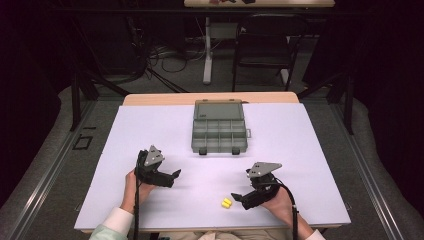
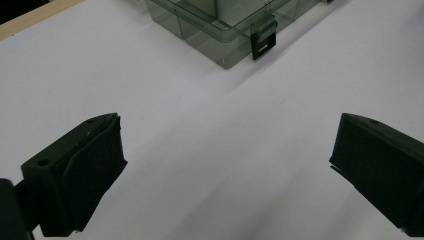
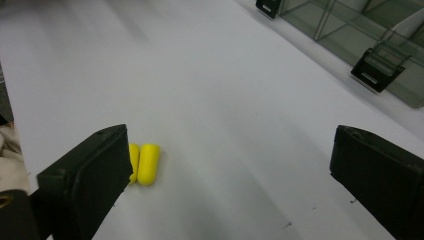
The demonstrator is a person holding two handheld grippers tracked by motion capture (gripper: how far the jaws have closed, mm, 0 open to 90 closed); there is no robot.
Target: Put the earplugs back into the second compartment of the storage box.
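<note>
Two small yellow earplugs (image 1: 226,202) (image 3: 148,163) lie side by side on the white table near its front edge. My right gripper (image 1: 239,196) (image 3: 227,170) is open just to their right, and in the right gripper view the plugs sit beside its left jaw. An open clear grey organizer box (image 1: 220,128) (image 2: 220,30) (image 3: 370,45) with divided compartments stands at the table's far middle. My left gripper (image 1: 174,175) (image 2: 225,165) is open on the left, pointed toward the box, nothing between its jaws.
The white table top (image 1: 150,130) has bare surface around both grippers. Its wooden far edge (image 1: 210,98) shows behind the box. Beyond the table are a dark chair (image 1: 265,45), cables and another table's leg (image 1: 207,55).
</note>
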